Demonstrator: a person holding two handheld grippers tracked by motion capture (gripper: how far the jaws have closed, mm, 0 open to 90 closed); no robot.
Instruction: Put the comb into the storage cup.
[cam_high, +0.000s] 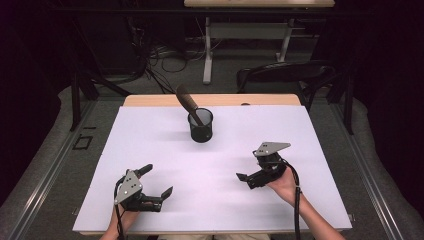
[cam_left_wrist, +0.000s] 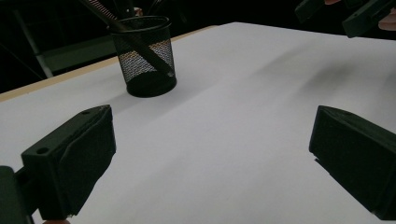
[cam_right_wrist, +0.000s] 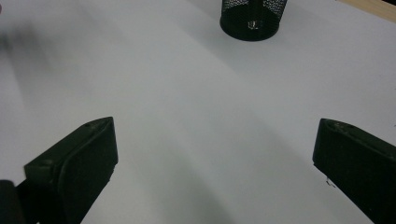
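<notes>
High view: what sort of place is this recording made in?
Probably a lab or office set up for recording: a table under a white sheet, a mesh pen cup, and cables and desk legs on the floor behind.

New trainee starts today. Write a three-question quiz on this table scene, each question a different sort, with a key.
1. True or false: the black wire-mesh pen cup lies tipped on its side.
2. What is the state of the left gripper? A shut on a pen; B open and empty; C shut on the cup.
3. Fill in: a long dark stick-like object leans in the cup, its upper end tilted toward the table's far ____ side in the high view.

Key
1. False; it stands upright on the white table cover.
2. B; the right gripper is open too.
3. Left.
</notes>
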